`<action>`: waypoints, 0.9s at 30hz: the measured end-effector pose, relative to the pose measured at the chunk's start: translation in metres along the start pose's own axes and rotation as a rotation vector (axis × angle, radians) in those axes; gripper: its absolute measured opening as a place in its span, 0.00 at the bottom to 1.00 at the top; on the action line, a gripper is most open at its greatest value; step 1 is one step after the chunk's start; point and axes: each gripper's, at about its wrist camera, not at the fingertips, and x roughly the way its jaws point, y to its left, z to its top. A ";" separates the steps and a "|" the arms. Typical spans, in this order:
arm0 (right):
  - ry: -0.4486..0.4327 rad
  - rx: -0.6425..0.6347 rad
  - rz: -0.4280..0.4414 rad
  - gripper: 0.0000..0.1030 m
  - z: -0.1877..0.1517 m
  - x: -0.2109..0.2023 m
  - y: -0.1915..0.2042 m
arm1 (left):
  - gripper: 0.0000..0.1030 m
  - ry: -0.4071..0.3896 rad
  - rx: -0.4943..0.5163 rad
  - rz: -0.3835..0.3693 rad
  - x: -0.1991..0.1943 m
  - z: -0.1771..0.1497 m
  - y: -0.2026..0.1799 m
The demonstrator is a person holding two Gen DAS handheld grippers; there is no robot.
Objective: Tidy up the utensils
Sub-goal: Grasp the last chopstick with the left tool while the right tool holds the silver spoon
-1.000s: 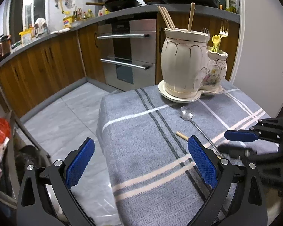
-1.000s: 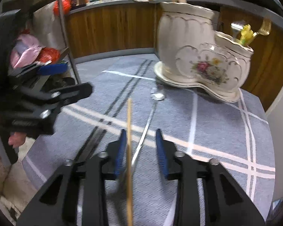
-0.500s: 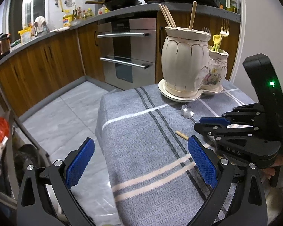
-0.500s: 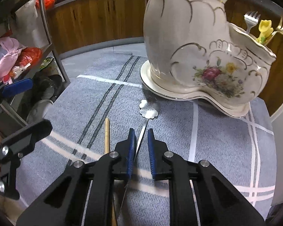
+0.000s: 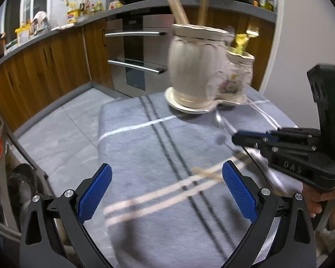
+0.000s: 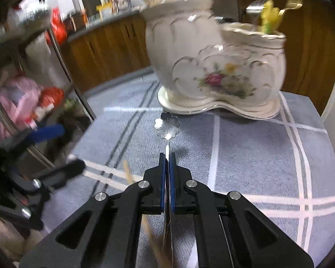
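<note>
While the right gripper (image 6: 166, 156) is clamped on the thin handle of a flower-bowled spoon (image 6: 167, 125), the left gripper (image 5: 166, 185) hangs empty, jaws spread wide. Both are over a grey-blue cloth with white and dark stripes (image 6: 245, 156) — a wooden chopstick (image 6: 128, 173) lies on it beside the spoon. Beyond stands a cream floral utensil holder (image 6: 212, 62) on its saucer, chopsticks and forks inside. Behind — wooden cabinets (image 5: 44, 67), a steel oven (image 5: 136, 51), grey floor tiles (image 5: 62, 129).
</note>
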 end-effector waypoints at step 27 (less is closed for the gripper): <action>-0.218 0.011 0.038 0.03 -0.001 -0.056 -0.008 | 0.28 0.228 -0.007 0.067 -0.003 -0.037 -0.063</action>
